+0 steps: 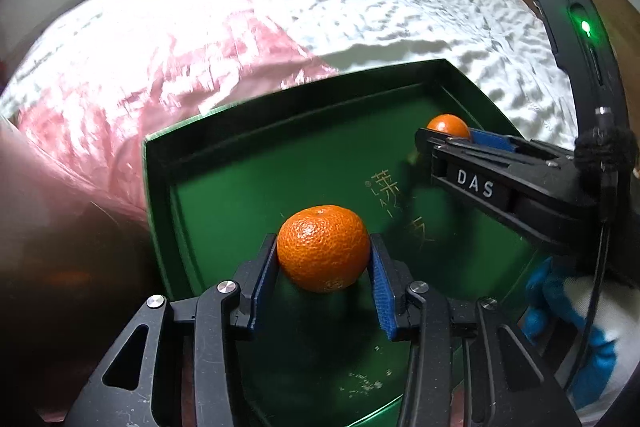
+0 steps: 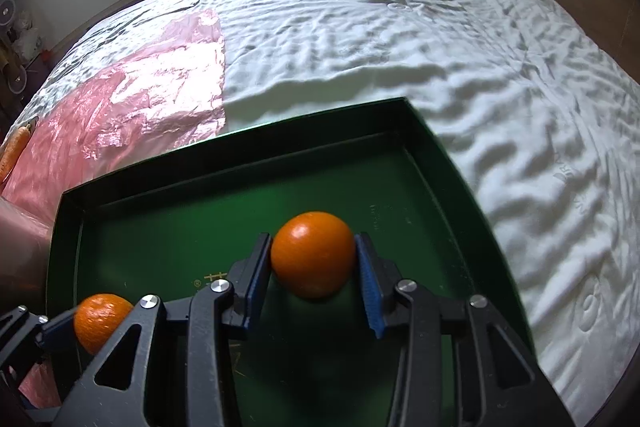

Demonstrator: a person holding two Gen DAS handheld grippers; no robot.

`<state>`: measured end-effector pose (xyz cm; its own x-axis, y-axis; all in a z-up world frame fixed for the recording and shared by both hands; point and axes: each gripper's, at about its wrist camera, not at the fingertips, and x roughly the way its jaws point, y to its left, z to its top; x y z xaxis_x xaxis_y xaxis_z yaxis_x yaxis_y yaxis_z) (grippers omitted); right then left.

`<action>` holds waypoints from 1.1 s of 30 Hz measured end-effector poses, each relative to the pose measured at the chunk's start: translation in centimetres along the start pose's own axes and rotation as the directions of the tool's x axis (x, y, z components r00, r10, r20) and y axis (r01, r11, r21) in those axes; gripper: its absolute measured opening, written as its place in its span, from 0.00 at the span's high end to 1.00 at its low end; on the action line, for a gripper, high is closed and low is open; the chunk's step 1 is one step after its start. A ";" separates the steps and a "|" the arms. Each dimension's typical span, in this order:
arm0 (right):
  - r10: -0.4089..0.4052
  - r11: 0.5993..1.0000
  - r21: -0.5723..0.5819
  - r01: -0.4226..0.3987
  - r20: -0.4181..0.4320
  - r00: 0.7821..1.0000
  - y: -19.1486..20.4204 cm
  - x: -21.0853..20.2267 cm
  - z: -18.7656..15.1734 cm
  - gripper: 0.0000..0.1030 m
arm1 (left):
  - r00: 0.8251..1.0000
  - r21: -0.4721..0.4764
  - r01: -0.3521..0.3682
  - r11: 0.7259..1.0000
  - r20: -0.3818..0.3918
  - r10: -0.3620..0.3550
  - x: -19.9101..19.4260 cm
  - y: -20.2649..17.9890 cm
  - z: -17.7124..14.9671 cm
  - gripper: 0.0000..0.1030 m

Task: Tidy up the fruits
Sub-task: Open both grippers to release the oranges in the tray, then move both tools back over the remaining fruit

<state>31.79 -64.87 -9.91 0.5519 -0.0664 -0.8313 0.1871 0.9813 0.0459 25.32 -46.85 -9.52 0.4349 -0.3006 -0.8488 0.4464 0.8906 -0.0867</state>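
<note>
The right claw [image 1: 448, 147] hides most of the smooth orange [image 1: 447, 125] in the left wrist view; a blue-gloved hand [image 1: 568, 327] is blurred and cut off at the edge.

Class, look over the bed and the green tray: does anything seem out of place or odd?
One thing: a carrot lies at the far left edge of the bed on the pink plastic sheet, well away from the green tray where both oranges are. The sheet is crumpled. Nothing looks spilled or damaged.
</note>
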 end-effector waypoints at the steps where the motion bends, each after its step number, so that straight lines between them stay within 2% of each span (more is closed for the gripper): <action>1: -0.002 1.000 0.006 0.002 0.007 1.000 -0.1 -0.4 0.0 0.13 | 1.000 0.011 -0.005 1.000 0.006 0.004 -0.4 -0.2 -0.1 0.63; 2: -0.003 1.000 0.011 0.002 0.015 1.000 -0.3 -1.0 0.1 0.06 | 1.000 0.015 -0.004 1.000 0.010 0.003 -0.8 -0.3 -0.1 0.62; 4: -0.006 1.000 0.024 0.006 0.033 0.999 -0.6 -2.4 0.1 0.01 | 0.999 0.036 -0.012 0.999 0.032 0.011 -1.9 -0.9 -0.3 0.61; 8: -0.030 0.999 0.034 0.028 0.068 0.997 -0.9 -6.1 -0.1 0.00 | 0.997 0.084 -0.006 0.996 0.080 0.000 -5.0 -2.2 -0.9 0.61; 14: -0.078 0.995 0.066 0.069 0.138 0.987 -0.9 -13.7 -1.8 0.00 | 0.982 0.110 0.077 0.991 0.163 -0.094 -11.9 -3.0 -3.4 0.61; 19: -0.085 0.995 0.075 0.073 0.172 0.981 0.2 -19.2 -4.6 0.00 | 0.965 0.115 0.133 0.984 0.212 -0.155 -17.4 -1.4 -7.1 0.61; 22: -0.076 0.996 0.066 0.064 0.198 0.977 1.7 -22.3 -7.2 0.00 | 0.964 0.122 0.154 0.980 0.200 -0.176 -20.4 0.9 -9.9 0.61; 25: -0.052 0.998 0.058 0.040 0.221 0.974 3.7 -25.0 -9.8 0.00 | 0.964 0.112 0.139 0.984 0.211 -0.160 -23.1 3.2 -12.4 0.61; 26: -0.045 0.998 0.056 0.033 0.237 0.971 4.5 -26.0 -10.9 0.00 | 0.965 0.114 0.112 0.987 0.225 -0.136 -24.0 4.1 -13.2 0.59; 29: -0.008 0.999 0.048 -0.005 0.259 0.966 6.9 -27.8 -13.2 0.00 | 0.964 0.125 0.040 0.991 0.255 -0.071 -26.6 6.2 -15.8 0.45; 33: 0.082 0.996 0.016 -0.090 0.271 0.959 11.1 -29.6 -16.1 0.00 | 0.964 0.112 -0.010 0.994 0.267 -0.020 -28.7 9.1 -19.1 0.44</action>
<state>4.44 -49.09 6.23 0.7648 -0.0323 -0.6434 0.1502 0.9802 0.1293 1.96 -23.55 4.08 0.6187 -0.3984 -0.6771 0.5266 0.8499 -0.0189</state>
